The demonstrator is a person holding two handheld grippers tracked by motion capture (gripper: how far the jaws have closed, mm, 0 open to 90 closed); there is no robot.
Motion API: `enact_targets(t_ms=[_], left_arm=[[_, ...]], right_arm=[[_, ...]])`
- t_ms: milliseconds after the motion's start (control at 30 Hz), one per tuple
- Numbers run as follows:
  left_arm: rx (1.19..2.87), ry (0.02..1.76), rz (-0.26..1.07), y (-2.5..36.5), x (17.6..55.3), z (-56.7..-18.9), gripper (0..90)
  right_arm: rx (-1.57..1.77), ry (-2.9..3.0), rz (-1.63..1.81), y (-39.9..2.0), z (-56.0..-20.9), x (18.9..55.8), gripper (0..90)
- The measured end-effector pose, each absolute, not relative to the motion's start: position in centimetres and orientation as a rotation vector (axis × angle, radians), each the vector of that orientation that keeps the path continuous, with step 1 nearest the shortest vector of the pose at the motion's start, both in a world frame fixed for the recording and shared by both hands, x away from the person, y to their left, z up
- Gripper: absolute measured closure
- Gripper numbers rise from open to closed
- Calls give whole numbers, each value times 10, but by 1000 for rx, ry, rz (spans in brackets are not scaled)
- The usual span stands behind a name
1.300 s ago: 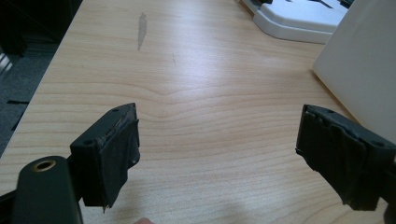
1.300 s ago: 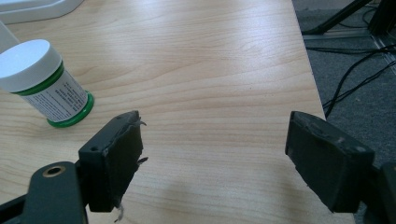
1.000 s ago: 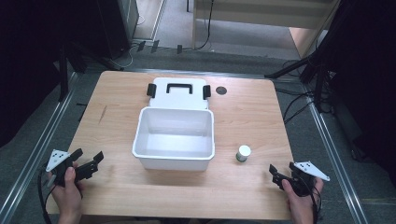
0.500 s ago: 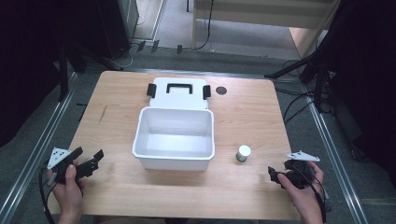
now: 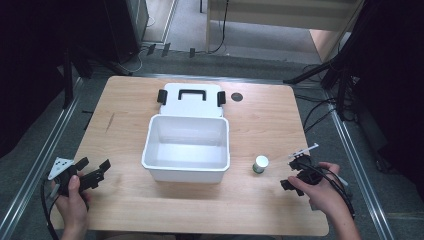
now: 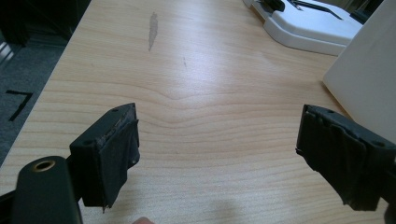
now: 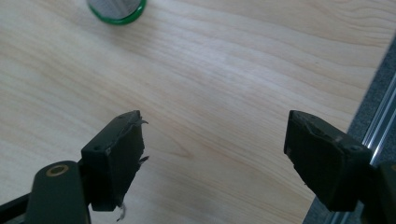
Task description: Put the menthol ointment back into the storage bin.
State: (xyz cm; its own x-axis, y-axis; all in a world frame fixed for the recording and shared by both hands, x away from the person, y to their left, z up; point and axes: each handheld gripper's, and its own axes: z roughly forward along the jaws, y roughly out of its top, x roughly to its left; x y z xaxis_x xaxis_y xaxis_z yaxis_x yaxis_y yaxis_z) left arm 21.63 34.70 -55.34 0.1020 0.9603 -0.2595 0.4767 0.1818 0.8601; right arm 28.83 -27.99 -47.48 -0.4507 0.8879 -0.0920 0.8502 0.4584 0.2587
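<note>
**Small jar not yet picked up; bin stands empty**

We judge the work barely begun. The small jar (image 5: 260, 163), white-topped with a green base, stands upright on the tabletop (image 5: 260, 115), just beside the right front corner of the white bin (image 5: 187, 172) and apart from it. Nothing lies inside the bin. Its lid (image 5: 191, 102) lies flat behind it, touching or nearly touching the back rim.

The right hand-held gripper (image 5: 290, 172) sits near the jar, pointed toward it, jaws spread wide with nothing between them; they have just been closing a little. In the right gripper view the jar's green base (image 7: 116, 9) shows at the top edge, well ahead of the jaws. The left hand-held gripper (image 5: 95, 170) hovers at the left front of the tabletop, jaws wide apart and empty, the bin's wall (image 6: 369, 88) off to its right.

Left, as we read it: reach, grasp the jar, carry it to the bin.

Count: one jar, one bin, one lid, two hand-held grippers.
</note>
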Motion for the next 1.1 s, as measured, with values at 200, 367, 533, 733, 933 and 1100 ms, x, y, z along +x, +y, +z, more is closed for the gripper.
enact_targets(t_ms=[200,367,533,733,933,1100], left_arm=[[1437,1524,640,347,217,-553,139],[1437,1524,617,348,218,-554,139],[1435,1524,614,349,218,-554,139],[1437,1525,614,348,218,-554,139],[1451,1521,623,347,219,-554,139],[1460,1515,617,346,220,-553,139]], right_arm=[[1443,2622,169,-256,-473,302,196],[1407,2676,77,-235,-476,315,160],[1445,2669,41,-222,-477,327,191],[1471,2685,97,-208,-475,339,290],[1505,2647,125,-201,-472,353,326],[1513,2660,140,-196,-472,358,403]])
